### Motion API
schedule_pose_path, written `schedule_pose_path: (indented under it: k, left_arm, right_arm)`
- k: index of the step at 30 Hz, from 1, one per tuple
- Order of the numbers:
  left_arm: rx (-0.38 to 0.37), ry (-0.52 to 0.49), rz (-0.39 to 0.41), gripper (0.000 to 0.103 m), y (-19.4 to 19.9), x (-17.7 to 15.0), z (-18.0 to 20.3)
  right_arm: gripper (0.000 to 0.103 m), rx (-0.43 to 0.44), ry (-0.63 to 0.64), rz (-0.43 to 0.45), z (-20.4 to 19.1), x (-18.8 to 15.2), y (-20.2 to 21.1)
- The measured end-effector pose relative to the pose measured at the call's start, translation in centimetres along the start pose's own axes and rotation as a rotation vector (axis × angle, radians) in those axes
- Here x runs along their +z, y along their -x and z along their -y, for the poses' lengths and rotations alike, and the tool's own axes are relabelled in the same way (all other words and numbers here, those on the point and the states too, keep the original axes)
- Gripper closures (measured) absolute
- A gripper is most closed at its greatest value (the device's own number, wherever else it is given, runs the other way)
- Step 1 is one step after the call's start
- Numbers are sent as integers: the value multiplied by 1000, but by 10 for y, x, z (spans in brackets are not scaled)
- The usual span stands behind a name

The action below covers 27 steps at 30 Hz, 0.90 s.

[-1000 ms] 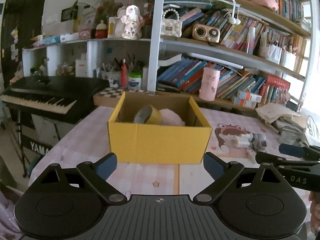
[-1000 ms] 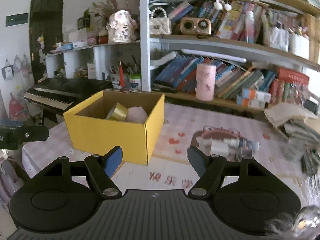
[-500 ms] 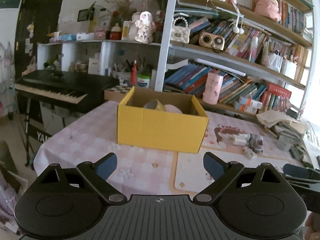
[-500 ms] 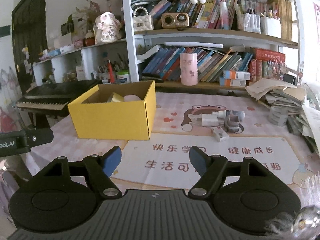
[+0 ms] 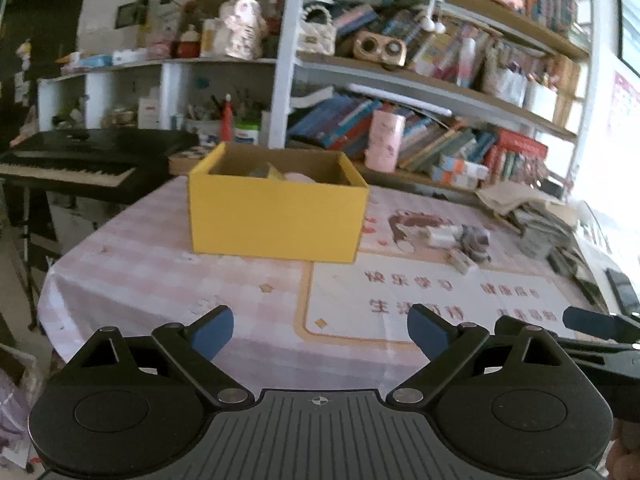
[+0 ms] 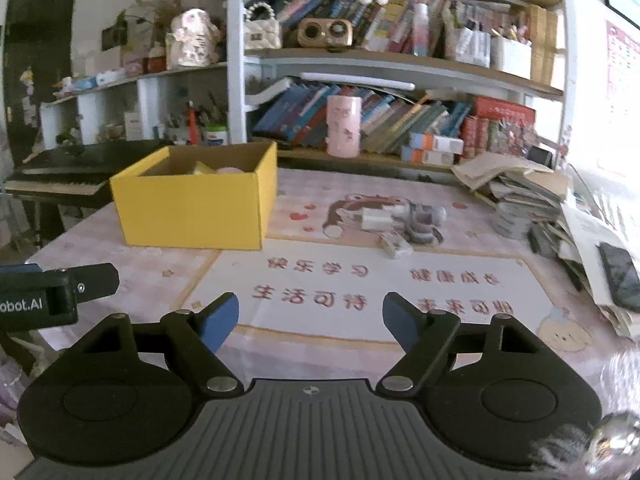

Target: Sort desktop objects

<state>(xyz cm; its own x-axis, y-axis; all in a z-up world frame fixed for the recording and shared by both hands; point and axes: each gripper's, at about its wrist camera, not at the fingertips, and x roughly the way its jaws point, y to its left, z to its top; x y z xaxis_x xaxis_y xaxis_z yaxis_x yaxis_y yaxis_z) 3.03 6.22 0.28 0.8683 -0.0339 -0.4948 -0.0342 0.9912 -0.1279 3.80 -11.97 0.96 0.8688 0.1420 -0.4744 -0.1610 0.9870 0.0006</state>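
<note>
Your left hand-held gripper [image 5: 319, 332] stands wide apart over the near edge of the counter [image 5: 168, 276], with nothing between its blue pads. Your right hand-held gripper [image 6: 311, 322] is also wide and its jaws are opening; nothing lies between them.

The yellow box [image 6: 192, 210] sits on the counter's checked cloth, left of the printed mat [image 6: 360, 292]. Two items show inside the yellow box above its rim: a yellowish one and a pink one; what they are cannot be told.

The loose objects to sort lie in a small cluster [image 6: 400, 222] on the far part of the printed mat, right of the yellow box and well apart from both grippers. The cluster includes a white block, a greyish roll and a small flat packet just in front; the blur hides finer detail.

A stack of papers [image 6: 516, 196] lies along the counter's right edge, and a dark phone [image 6: 618, 276] rests on the sheets nearer you.
</note>
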Motion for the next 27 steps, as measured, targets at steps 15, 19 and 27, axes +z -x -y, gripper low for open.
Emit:
schedule_pose_path:
  k: [15,19,27]
  left_arm:
    - [-81,-92,-54,7,-18,-4,32]
    - [-103,-109,-77,7,-26,-5,42]
    - [-123,-119,-90,7,-39,-2,57]
  right_arm:
    - [22,-70,-34,-39,23,-8,2]
    - [22,-91,-52,-58,33,-9,-1]
    - [21,-100,-59,-81,50,-7,-10]
